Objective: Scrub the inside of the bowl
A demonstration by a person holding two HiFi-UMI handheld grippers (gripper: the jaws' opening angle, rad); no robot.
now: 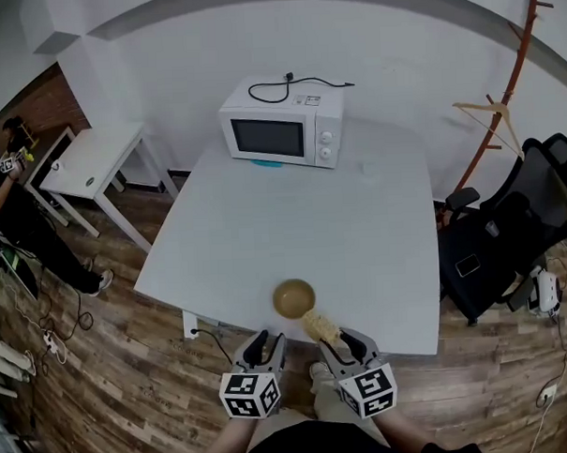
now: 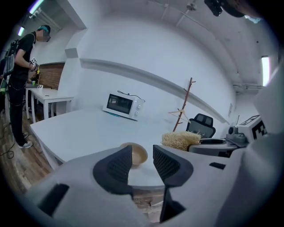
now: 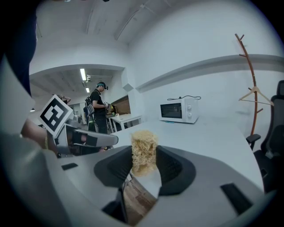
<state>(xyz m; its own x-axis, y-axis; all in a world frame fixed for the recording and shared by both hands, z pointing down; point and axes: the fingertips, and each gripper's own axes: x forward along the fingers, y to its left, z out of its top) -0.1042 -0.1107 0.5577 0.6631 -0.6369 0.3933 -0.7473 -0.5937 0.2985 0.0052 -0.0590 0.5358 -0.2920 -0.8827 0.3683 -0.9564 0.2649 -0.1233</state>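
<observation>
Head view puts the tan bowl point(image 1: 294, 298) upright on the white table point(image 1: 359, 227), close to the edge nearest you. Your two tools hang just off that edge.

Your right tool point(image 1: 337, 342) is clamped on a straw-coloured fibre scrubber point(image 1: 321, 324). The scrubber sits just beside the bowl's near right rim, outside the bowl. In the right gripper view both pads of the right tool point(image 3: 144, 160) press on the lower part of the scrubber point(image 3: 144, 148), and its top stands up above the jaws.

Your left tool point(image 1: 267, 342) is at the bowl's near left, clear of it. In the left gripper view the jaws of the left tool point(image 2: 142, 157) stand apart and grip nothing. The bowl point(image 2: 138, 154) shows through the gap, farther out on the table, and the scrubber point(image 2: 179, 140) is held up to its right.

As for writing, the cube on each tool carries black-and-white square markers, no words. A white microwave point(image 1: 281, 123) stands at the far side of the table with a black cable point(image 1: 287, 85) coiled on top. The label point(image 1: 306, 100) on its top is too small to read.

A black office chair point(image 1: 509, 239) and a wooden coat rack point(image 1: 512, 89) stand at the right. At the far left another person point(image 1: 10, 205) stands by a small white side table point(image 1: 93, 159).
</observation>
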